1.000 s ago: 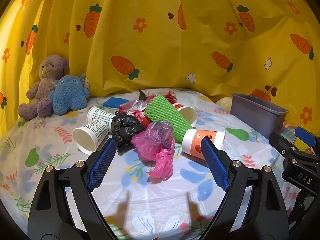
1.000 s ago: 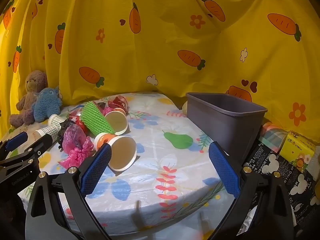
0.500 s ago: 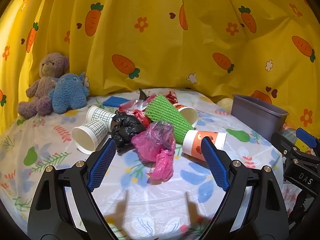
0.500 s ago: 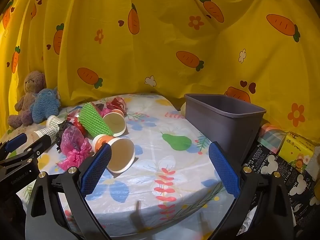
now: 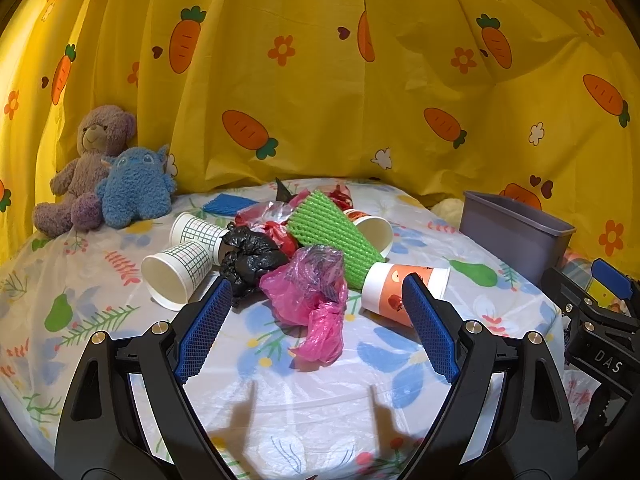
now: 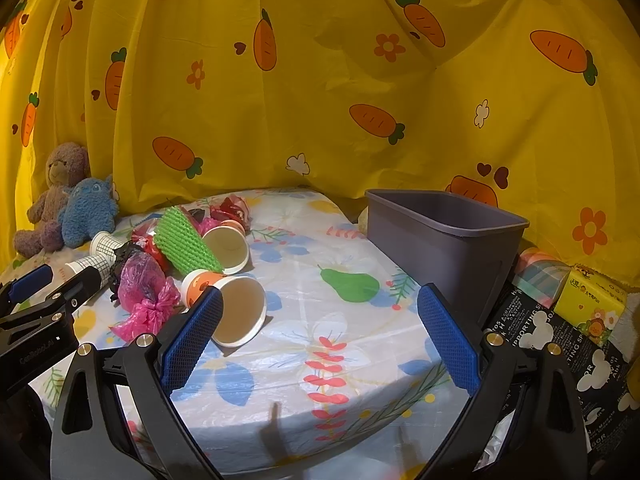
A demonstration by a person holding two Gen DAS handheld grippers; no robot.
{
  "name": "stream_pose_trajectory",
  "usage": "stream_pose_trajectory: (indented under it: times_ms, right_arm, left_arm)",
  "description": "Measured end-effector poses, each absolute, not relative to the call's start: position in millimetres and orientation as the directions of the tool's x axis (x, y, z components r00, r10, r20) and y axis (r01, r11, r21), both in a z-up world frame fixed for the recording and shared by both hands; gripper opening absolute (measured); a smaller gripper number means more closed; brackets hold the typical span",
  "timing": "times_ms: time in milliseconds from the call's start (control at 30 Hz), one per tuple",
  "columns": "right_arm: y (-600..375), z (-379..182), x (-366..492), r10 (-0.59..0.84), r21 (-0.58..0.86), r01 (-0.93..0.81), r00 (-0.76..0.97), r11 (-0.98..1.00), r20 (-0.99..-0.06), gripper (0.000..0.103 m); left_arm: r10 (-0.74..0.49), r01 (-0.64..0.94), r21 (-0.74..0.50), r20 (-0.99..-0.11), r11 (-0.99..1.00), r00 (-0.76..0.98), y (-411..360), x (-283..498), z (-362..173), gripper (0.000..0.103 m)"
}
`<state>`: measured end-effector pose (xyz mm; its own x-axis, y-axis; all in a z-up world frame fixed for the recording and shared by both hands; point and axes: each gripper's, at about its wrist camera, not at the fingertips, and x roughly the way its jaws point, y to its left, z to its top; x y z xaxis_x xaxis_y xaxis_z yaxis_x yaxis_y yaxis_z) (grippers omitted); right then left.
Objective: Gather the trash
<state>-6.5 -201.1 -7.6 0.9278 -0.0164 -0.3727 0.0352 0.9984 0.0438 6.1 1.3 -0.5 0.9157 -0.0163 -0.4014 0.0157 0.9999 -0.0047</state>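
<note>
1. Centrally, in the left wrist view, the left hand-held gripper (image 5: 316, 332) hangs with its blue-padded jaws spread wide and nothing between them, above the table (image 5: 304, 400) covered in a white plastic cloth printed with fruit and flowers
2. Just beyond its jaws, at frame centre, lies a crumpled pink plastic bag (image 5: 310, 304), touching a wadded black plastic bag (image 5: 250, 258) to its left
3. Behind them a green foam mesh sleeve (image 5: 334, 236) leans across the heap, and an orange-printed white paper cup (image 5: 400, 288) lies on its side at centre right
4. Two grid-printed white paper cups (image 5: 180, 276) lie tipped over at centre left
5. At the right edge of that frame stands a grey rectangular plastic bin (image 5: 516, 236), off the heap
6. Equally spread and empty, the right hand-held gripper (image 6: 320, 336) fills the lower part of the right wrist view, with the orange cup just beyond its left pad
7. A purple teddy bear (image 5: 86, 168) and a blue plush monster (image 5: 134, 188) sit at the left against the yellow carrot-print curtain (image 5: 320, 80)
</note>
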Motion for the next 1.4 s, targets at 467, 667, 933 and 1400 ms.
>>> stream_pose_trajectory:
  times_ms: [467,667,933,1400]
  right_arm:
    - [-204.9,-7.1,-6.9,-0.025,0.043,0.044,0.928,0.998,-0.372,0.095]
    - [-205.4,-7.1,-7.5,-0.029,0.043,0.048,0.929,0.998,-0.369,0.095]
    - [-206.5,-6.8,-7.7,-0.034,0.040,0.053,0.929,0.998,-0.368,0.095]
    - [-207.3,-7.4,-8.9,-0.051,0.035,0.068,0.933,0.997,-0.357,0.095]
  left_arm:
    - [-0.018,0.016,-0.009,-0.398,1.000,0.917,-2.7,7.8,-0.6,0.086]
    - [-0.021,0.019,-0.009,-0.399,1.000,0.917,-3.5,7.8,-1.2,0.086]
    - [-0.025,0.021,-0.015,-0.396,1.000,0.918,-4.7,4.6,-1.3,0.086]
    - [-0.027,0.023,-0.016,-0.395,1.000,0.918,-5.8,3.7,-0.8,0.086]
